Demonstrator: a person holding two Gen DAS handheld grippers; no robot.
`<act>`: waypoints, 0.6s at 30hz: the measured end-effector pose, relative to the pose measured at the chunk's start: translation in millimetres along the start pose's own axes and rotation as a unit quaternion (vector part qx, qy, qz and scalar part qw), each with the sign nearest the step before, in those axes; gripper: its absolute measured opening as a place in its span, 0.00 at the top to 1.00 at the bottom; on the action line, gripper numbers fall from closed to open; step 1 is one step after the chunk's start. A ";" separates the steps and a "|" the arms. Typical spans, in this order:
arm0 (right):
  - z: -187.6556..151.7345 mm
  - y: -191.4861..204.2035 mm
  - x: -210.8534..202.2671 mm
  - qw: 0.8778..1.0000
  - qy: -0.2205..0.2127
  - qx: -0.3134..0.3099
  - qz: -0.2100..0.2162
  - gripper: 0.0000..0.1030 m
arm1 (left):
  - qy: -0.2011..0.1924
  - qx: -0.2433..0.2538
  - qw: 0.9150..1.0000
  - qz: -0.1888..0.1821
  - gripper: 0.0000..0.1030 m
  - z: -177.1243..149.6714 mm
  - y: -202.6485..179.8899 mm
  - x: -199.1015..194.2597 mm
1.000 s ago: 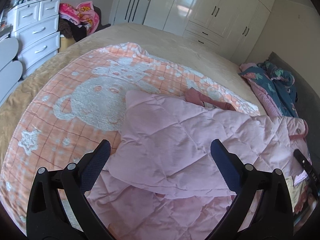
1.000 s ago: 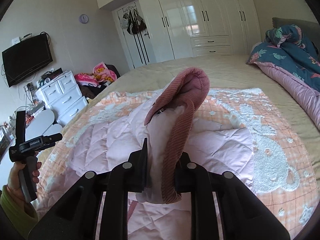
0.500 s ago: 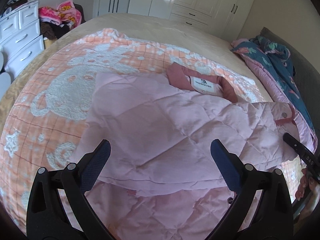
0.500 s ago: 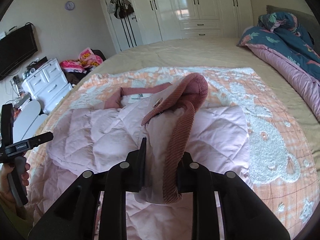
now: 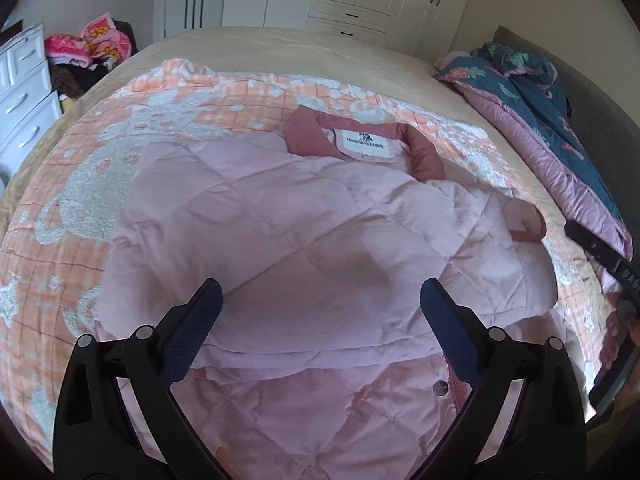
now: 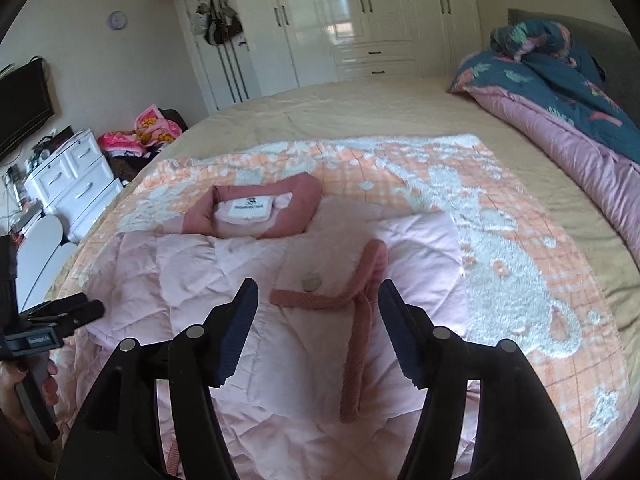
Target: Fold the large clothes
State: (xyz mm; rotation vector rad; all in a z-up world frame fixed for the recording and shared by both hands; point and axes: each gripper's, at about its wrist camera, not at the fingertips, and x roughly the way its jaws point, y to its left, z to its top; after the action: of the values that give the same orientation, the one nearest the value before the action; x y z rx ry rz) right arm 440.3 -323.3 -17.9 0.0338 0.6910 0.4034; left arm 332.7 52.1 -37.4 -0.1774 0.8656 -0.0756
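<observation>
A pale pink quilted jacket (image 5: 304,248) with a dusty-rose collar (image 5: 308,132) and white label lies on the bed, both sleeves folded across its front. In the right wrist view the jacket (image 6: 256,280) shows a rose ribbed cuff (image 6: 360,280) lying on top, with a snap button beside it. My left gripper (image 5: 320,300) is open and empty just above the jacket's lower middle. My right gripper (image 6: 316,300) is open, its jaws either side of the cuff, holding nothing. The left gripper also shows at the left edge of the right wrist view (image 6: 60,316).
An orange and white bear blanket (image 6: 500,240) covers the beige bed under the jacket. A navy and purple duvet (image 6: 560,92) is heaped at the right. White drawers (image 6: 72,184) and a clothes pile (image 6: 148,132) stand left. White wardrobes (image 6: 360,20) line the far wall.
My right gripper has opened and let go of the cuffed sleeve, which now lies folded across the jacket. The left gripper has moved toward the jacket's middle, staying open.
</observation>
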 end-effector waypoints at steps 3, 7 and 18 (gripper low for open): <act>1.4 19.0 -0.4 0.999 -0.002 -0.051 0.009 0.33 | 0.010 0.008 1.000 0.012 0.15 -3.8 -1.9 7.6; -2.0 41.8 9.0 0.996 0.012 -0.089 0.019 0.32 | 0.034 0.004 0.999 0.018 0.15 -11.4 3.5 23.0; -28.2 68.4 66.6 0.987 0.109 -0.114 0.013 0.31 | 0.050 0.009 0.999 0.016 0.14 -23.7 9.6 42.2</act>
State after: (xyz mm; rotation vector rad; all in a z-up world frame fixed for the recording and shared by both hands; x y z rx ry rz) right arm 445.0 -238.2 -69.4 -0.2212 0.8573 0.5139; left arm 341.8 52.8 -85.9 -0.1442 0.9673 -0.0633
